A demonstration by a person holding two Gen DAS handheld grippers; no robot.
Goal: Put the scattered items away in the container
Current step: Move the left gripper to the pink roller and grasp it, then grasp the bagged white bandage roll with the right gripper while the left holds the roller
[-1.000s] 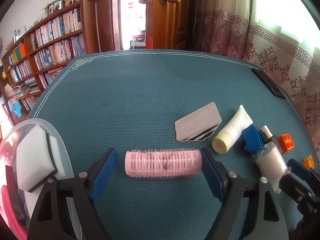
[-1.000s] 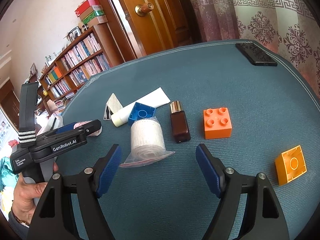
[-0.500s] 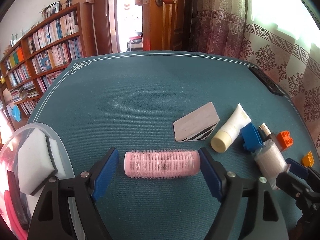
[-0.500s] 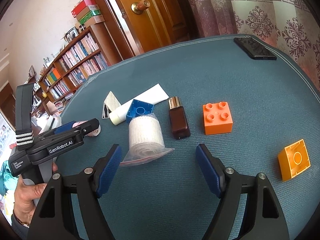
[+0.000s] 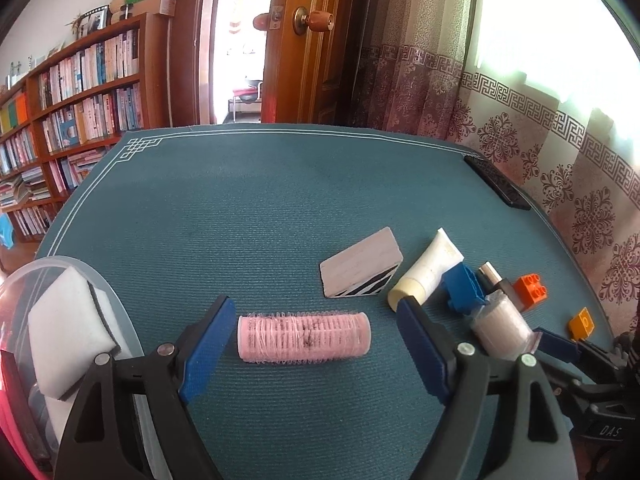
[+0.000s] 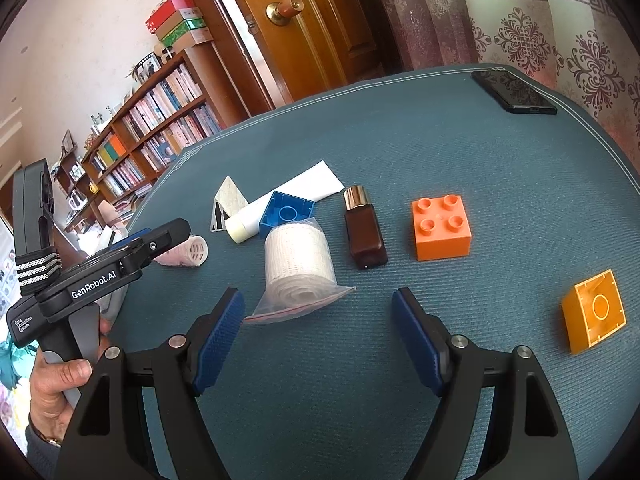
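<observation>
Straddling the pink hair roller (image 5: 304,338), left tongs (image 5: 316,344) gape level.

A teal-covered table (image 5: 280,208) with a white border line fills the room's foreground; behind it stand a wooden bookcase (image 5: 80,92) packed with books, a half-open wooden door (image 5: 308,40), and patterned curtains (image 5: 520,120) lit by daylight.

Both cameras sit low and close over the table (image 5: 280,200), each looking forward between its own gripper's fingers, the left wrist view facing the door (image 5: 312,40) and the right wrist view angled leftward, sharing the pink roller (image 5: 304,338), white tube (image 6: 256,220) and blue brick (image 6: 286,214).
</observation>
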